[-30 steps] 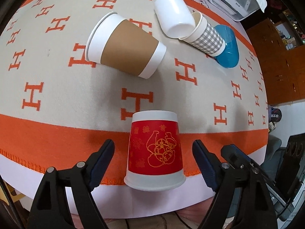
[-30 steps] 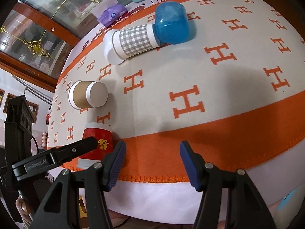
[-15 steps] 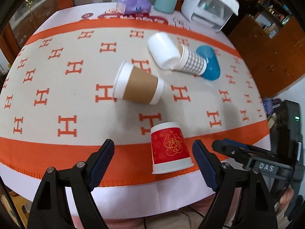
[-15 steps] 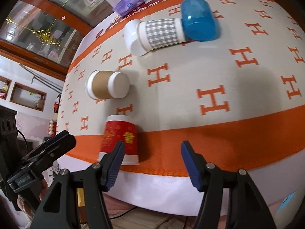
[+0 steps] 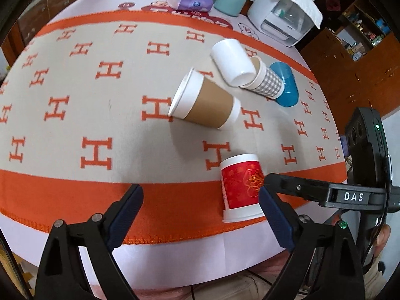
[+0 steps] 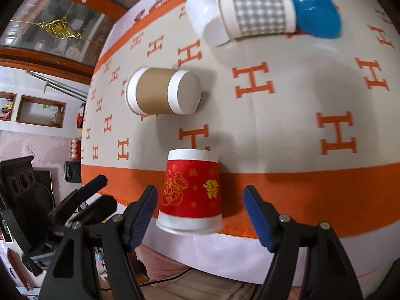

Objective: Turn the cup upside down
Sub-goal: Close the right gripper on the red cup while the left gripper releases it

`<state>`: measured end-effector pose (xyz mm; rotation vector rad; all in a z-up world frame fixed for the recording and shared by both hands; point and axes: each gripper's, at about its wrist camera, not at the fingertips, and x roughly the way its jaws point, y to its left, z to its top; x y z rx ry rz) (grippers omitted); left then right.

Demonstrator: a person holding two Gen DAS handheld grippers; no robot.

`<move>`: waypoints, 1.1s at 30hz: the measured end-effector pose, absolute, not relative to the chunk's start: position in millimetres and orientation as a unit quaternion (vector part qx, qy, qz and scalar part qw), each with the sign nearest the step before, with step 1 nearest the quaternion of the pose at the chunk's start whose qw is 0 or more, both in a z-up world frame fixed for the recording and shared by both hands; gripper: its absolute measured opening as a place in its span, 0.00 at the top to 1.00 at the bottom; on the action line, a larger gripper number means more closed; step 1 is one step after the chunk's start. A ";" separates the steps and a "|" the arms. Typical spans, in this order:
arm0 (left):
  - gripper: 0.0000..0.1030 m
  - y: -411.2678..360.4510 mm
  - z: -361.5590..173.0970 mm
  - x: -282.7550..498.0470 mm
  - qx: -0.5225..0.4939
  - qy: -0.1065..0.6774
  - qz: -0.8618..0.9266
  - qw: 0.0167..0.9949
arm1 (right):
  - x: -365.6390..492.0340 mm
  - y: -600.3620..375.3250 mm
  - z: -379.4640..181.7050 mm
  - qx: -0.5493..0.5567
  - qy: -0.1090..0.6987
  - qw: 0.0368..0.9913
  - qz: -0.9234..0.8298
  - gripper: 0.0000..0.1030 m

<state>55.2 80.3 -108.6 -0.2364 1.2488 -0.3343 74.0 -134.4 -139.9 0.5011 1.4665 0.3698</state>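
Left wrist view: left gripper has its jaws wide apart with nothing between them, hanging over the near orange band of the blanket. The red cup stands rim-down on that band, off to the gripper's right side and just beside its right finger. Tip of the right gripper reaches in beside the cup. Brown-sleeved cup lies on its side further back; white cup, checked cup and blue cup lie in a cluster beyond.

Right wrist view: right gripper spread open, red cup sitting between its fingers, closer to the left pad; contact there is hard to judge through the motion blur.

Judgement: the red one already looks inverted, so the next candidate is probably the brown-sleeved cup. To do that well: grip mid-sleeve across the body, squeeze lightly since paper walls buckle, lift clear of the blanket before rotating, set down rim flat.
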 end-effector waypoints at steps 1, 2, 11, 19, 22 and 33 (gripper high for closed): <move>0.10 82.6 -112.0 55.7 -0.113 0.582 -0.154 0.790 | 78.0 -130.2 -144.0 0.222 0.664 0.694 0.168 0.31; 0.10 84.5 -115.2 56.1 -0.113 0.584 -0.151 0.790 | 81.0 -127.5 -147.1 0.221 0.670 0.689 0.167 0.31; 0.10 90.7 -123.8 52.6 -0.098 0.576 -0.147 0.798 | 94.2 -116.0 -165.3 0.219 0.699 0.660 0.169 0.31; 0.10 90.8 -126.4 53.7 -0.102 0.575 -0.150 0.798 | 89.7 -114.3 -162.1 0.213 0.698 0.658 0.183 0.43; 0.10 89.9 -124.8 53.7 -0.101 0.572 -0.148 0.800 | 86.7 -117.7 -152.1 0.211 0.683 0.673 0.188 0.43; 0.10 87.8 -118.2 57.0 -0.089 0.539 -0.109 0.831 | 70.4 -128.5 -120.7 0.140 0.499 0.841 0.153 0.43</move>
